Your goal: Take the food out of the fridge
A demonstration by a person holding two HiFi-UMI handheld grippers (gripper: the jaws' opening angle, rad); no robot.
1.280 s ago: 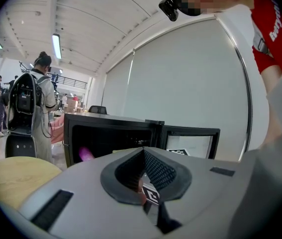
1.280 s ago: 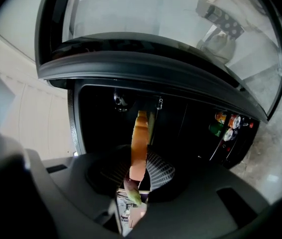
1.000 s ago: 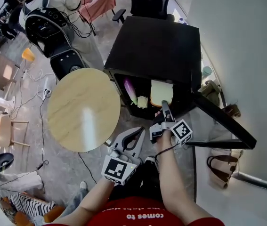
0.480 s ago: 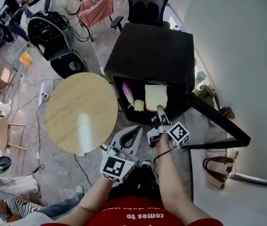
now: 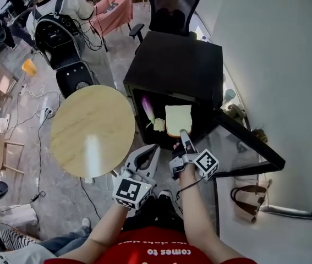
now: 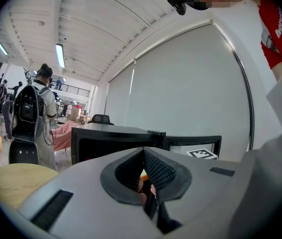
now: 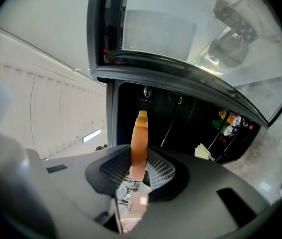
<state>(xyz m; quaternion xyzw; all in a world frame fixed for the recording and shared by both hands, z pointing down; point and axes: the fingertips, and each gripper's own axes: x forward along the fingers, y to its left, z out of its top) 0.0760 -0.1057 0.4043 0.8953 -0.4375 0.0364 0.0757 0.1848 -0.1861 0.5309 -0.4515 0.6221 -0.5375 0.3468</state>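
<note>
Right gripper [image 5: 184, 133] level, pinching bread slice [image 5: 178, 119] — left gripper [image 5: 154, 148] beside, jaws together.

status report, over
Right gripper shut on bread slice at fridge mouth. Left gripper shut, empty. Door open, nothing in the way.

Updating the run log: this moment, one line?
right gripper: grips bread | left gripper: shut, empty | fridge: open

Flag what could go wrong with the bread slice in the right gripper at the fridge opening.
The right gripper pinches the bread slice by one edge only, so it may tear or slip. The open fridge door stands close beside that gripper; a sideways swing could strike it.
</note>
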